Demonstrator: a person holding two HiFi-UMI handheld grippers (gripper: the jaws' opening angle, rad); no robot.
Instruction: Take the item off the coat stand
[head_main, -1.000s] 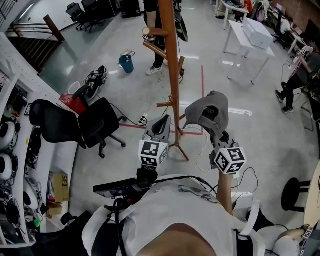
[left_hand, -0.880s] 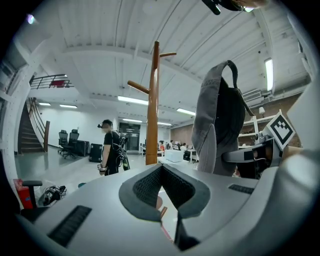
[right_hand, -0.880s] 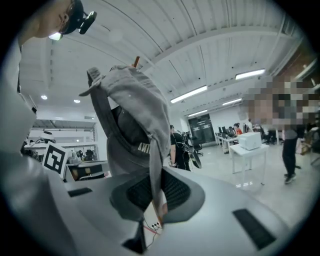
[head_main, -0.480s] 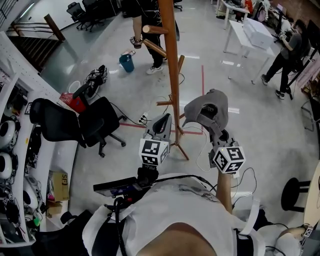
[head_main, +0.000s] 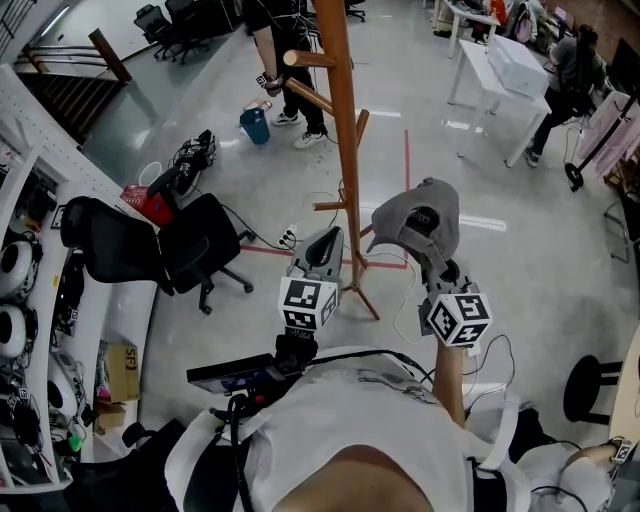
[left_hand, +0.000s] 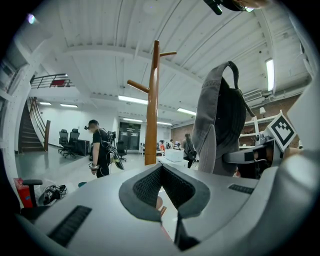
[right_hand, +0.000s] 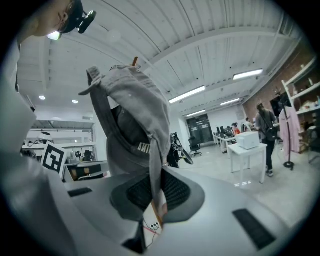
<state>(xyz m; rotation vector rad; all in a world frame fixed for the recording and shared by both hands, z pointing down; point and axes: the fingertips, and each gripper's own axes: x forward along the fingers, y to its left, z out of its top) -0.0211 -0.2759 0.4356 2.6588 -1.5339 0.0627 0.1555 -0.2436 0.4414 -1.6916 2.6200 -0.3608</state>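
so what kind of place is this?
Most likely an open-plan office or lab floor: black office chairs on a polished floor, a white table with people standing near it, and a staircase at the far side behind the wooden coat stand.

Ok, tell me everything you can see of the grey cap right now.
The cap is soft grey fabric with a darker inside and a small printed label on the inner band. The right gripper is shut on a fold of its edge, so the cap stands upright above it, with its inside turned toward the person. It is off the coat stand, to the right of the pole, and nothing else touches it.
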